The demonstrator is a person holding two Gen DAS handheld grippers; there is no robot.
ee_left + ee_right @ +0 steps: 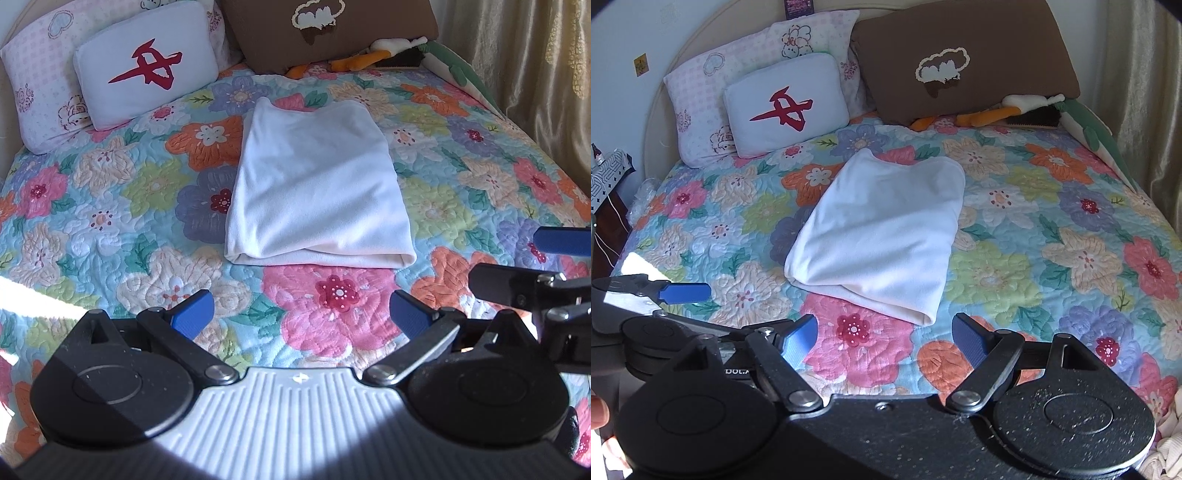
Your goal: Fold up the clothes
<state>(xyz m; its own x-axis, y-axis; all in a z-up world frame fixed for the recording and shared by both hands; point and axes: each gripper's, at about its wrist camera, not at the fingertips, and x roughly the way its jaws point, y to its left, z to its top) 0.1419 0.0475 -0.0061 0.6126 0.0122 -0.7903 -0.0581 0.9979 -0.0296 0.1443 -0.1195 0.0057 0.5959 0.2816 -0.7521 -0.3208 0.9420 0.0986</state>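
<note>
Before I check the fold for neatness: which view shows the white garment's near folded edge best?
The left wrist view: the folded white garment lies centred, its near edge seen square-on with layers visible. The right wrist view shows it whole but angled, only its near right corner toward the camera.

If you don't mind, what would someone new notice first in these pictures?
Probably the white folded garment lying in the middle of the bright flowered quilt. Behind it, at the head of the bed, a white cushion with a red mark sits beside a big brown pillow. Both the left gripper and right gripper hover open, empty.
</note>
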